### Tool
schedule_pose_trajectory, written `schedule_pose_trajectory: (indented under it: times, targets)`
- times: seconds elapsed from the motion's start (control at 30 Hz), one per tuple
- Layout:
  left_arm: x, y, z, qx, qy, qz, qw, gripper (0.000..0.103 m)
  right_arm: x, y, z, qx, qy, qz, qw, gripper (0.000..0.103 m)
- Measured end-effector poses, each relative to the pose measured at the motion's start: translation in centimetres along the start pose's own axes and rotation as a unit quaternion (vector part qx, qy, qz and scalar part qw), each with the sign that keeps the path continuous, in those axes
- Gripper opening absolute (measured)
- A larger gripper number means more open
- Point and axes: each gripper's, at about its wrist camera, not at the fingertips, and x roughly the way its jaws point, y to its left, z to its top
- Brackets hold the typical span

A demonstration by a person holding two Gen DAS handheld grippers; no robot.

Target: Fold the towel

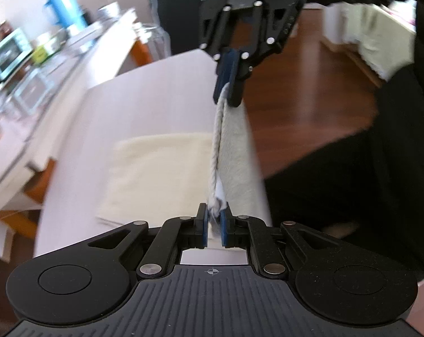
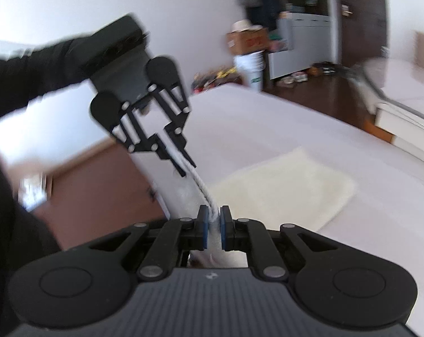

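A cream towel (image 1: 161, 174) lies partly on the white table (image 1: 155, 98). Its near edge is lifted and stretched taut between both grippers. My left gripper (image 1: 213, 216) is shut on one corner of the towel. My right gripper (image 1: 227, 90) shows across from it, shut on the other corner. In the right wrist view the towel (image 2: 290, 185) lies flat on the table (image 2: 268, 118), my right gripper (image 2: 214, 219) pinches the doubled edge, and my left gripper (image 2: 188, 168) holds the far end. The lifted part hangs down near the table's edge.
A counter with a blue bottle (image 1: 63, 5), a small oven (image 1: 6, 53) and jars stands to the left. Wooden floor (image 1: 310, 90) lies past the table's edge. A cardboard box (image 2: 248, 42), a white bucket (image 2: 252, 67) and a person stand at the back.
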Motion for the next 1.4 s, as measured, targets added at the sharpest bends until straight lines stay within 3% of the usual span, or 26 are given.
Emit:
schedule_pose_trajectory:
  times: [0.23, 0.47, 0.57, 0.67, 0.7, 0.87, 1.27, 1.37, 1.4]
  targets:
    - [2.5, 7.8, 1.3, -0.049, 0.018, 0.025, 0.9983, 0.009, 2.0, -10.9, 1.7, 0.108, -0.009, 0.009, 0.994, 0.009]
    - [5.3, 10.8, 0.0, -0.071, 0.042, 0.029, 0.9962, 0.009, 5.1, -14.8, 2.1, 0.123, 0.003, 0.004, 0.992, 0.009]
    - [5.7, 11.0, -0.5, -0.085, 0.033, 0.026, 0.9955, 0.011, 5.8, -15.1, 2.2, 0.117, 0.010, 0.007, 0.993, 0.009]
    - [5.9, 11.4, -0.7, -0.101, 0.017, 0.014, 0.9946, 0.034, 6.0, -14.9, 2.1, 0.108, 0.025, 0.005, 0.994, 0.012]
    - [6.0, 11.5, -0.7, -0.099, 0.015, 0.014, 0.9949, 0.036, 6.0, -14.6, 2.1, 0.106, 0.027, 0.003, 0.994, 0.018]
    - [6.7, 11.9, -0.7, -0.098, 0.010, 0.009, 0.9951, 0.041, 6.5, -14.5, 1.5, 0.109, 0.036, -0.009, 0.993, 0.030]
    - [8.7, 12.1, -1.1, -0.110, 0.036, -0.012, 0.9932, 0.041, 5.6, -14.2, 0.5, 0.116, 0.039, -0.024, 0.992, 0.031]
    - [9.1, 12.3, -1.1, -0.118, 0.040, -0.018, 0.9921, 0.038, 5.6, -14.1, 0.3, 0.115, 0.038, -0.026, 0.992, 0.031]
    - [9.1, 12.3, -1.1, -0.118, 0.040, -0.019, 0.9921, 0.032, 5.6, -14.1, 0.3, 0.115, 0.036, -0.029, 0.992, 0.031]
